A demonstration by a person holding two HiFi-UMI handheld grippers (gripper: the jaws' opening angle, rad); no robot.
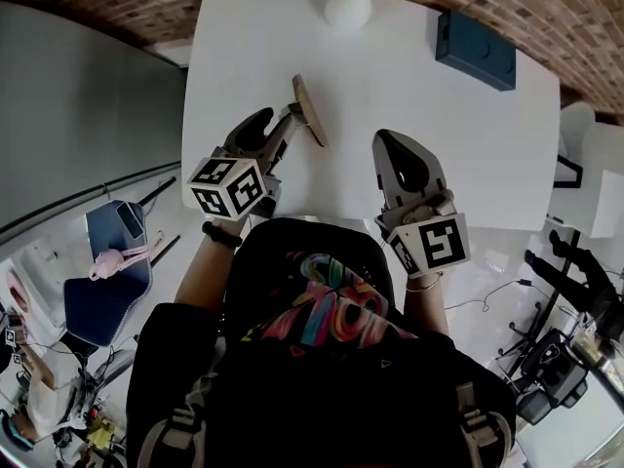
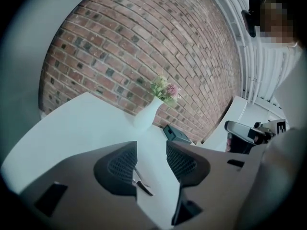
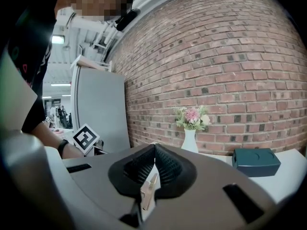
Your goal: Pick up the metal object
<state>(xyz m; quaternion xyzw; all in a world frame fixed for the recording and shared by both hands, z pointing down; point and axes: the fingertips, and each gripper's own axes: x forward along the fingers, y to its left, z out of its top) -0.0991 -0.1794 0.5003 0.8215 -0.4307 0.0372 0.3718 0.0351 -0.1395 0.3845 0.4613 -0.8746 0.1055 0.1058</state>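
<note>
Fingers point(image 2: 120, 169) of left gripper point(image 2: 151, 148) stand wide apart, nothing pinched, pads touching nothing. Metal object point(image 2: 142, 184) lies flat on the white table point(image 2: 81, 123) in the gap between them, closer to the finger on that view's left. It sits on the near side of the vase point(image 2: 146, 115), well apart from it. Right gripper point(image 3: 154, 150): tips pressed together, no task thing in them. Small tan bit point(image 3: 149, 190) shows low behind the tips, can't tell what it is. Object looks like a thin bent strip or clip: probably light, stiff and slick. Sitting low on a smooth top, it may skid or slip out. Best guess: pinch across its narrow width at the raised bend, pads kept low to the table.
</note>
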